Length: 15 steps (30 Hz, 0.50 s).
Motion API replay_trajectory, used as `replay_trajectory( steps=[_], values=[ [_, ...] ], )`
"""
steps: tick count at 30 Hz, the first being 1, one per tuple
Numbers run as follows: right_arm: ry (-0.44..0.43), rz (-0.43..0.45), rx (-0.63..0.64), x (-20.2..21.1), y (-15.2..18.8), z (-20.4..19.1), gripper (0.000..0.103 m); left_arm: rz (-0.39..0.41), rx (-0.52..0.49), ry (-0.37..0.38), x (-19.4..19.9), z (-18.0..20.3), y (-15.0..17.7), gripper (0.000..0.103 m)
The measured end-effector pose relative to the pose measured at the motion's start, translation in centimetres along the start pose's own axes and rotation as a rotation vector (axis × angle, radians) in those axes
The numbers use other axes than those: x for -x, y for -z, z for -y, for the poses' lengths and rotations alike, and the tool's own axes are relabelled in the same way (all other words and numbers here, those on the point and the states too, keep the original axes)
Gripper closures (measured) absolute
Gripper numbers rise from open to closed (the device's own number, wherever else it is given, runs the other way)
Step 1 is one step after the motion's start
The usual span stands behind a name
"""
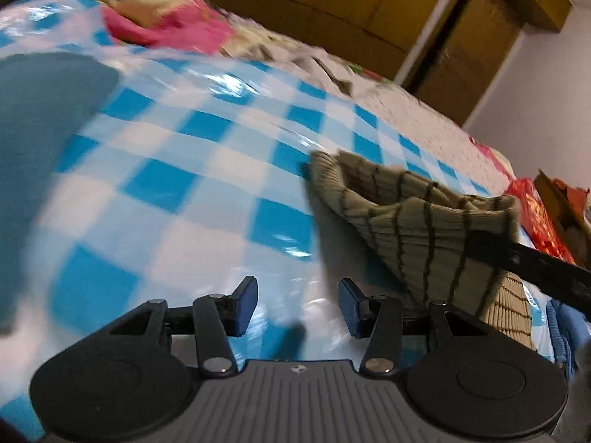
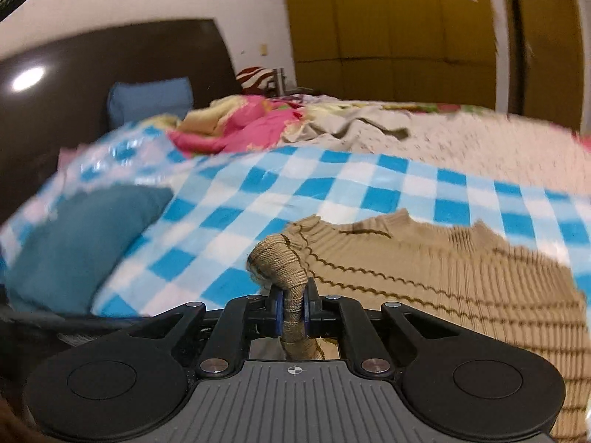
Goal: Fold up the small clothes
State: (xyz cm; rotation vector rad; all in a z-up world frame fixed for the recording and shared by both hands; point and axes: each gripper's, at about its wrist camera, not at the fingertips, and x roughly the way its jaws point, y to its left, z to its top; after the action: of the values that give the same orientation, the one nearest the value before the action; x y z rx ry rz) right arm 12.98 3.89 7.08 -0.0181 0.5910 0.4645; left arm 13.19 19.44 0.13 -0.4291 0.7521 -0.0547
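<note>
the bed (image 2: 461, 140), largest element, fills both views; a dark headboard (image 2: 110, 66) and wooden wardrobe (image 2: 399, 18) stand behind it. a blue-and-white checked sheet (image 1: 184, 155) of glossy material covers the near part of the bed. on this sheet, toward the headboard side, lies a teal cushion (image 2: 81, 243); beyond the sheet's far edge sits a heap of pink and cream bedding (image 2: 236, 125), and a blue pillow (image 2: 151, 98) leans at the headboard. the tan ribbed sweater (image 2: 461, 277), marked with thin dark stripes, rests on the checked sheet at its near edge, opposite the cushion; one part is lifted clear of the sheet. the right gripper (image 2: 293, 312) has its blue pads pressed together on a bunched fold of the sweater, which bulges above the fingertips. the left gripper (image 1: 298, 306) hovers above the checked sheet just beside the sweater, its jaws spread apart with nothing between them. motion blur softens the sheet's edges in both views.
</note>
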Motion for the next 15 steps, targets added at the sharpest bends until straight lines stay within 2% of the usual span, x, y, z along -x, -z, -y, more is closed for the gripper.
replay_trajectory(
  steps=[2, 7, 12, 15],
  values=[
    [-0.018, -0.001, -0.022, 0.3, 0.1, 0.7, 0.095, -0.028, 0.035, 0.003, -2.4, 1.0, -0.9, 0.046],
    [-0.059, 0.001, -0.016, 0.6, 0.8, 1.5, 0.095, -0.033, 0.111, -0.008, -6.0, 2.5, -3.7, 0.047],
    [-0.073, 0.015, -0.038, 0.8, 1.2, 2.9, 0.095, -0.036, 0.257, 0.114, -7.6, 1.8, -3.9, 0.048],
    [-0.071, 0.031, -0.058, 1.3, 1.3, 4.1, 0.095, -0.030, 0.291, 0.153, -8.1, 2.3, -4.0, 0.049]
  ],
)
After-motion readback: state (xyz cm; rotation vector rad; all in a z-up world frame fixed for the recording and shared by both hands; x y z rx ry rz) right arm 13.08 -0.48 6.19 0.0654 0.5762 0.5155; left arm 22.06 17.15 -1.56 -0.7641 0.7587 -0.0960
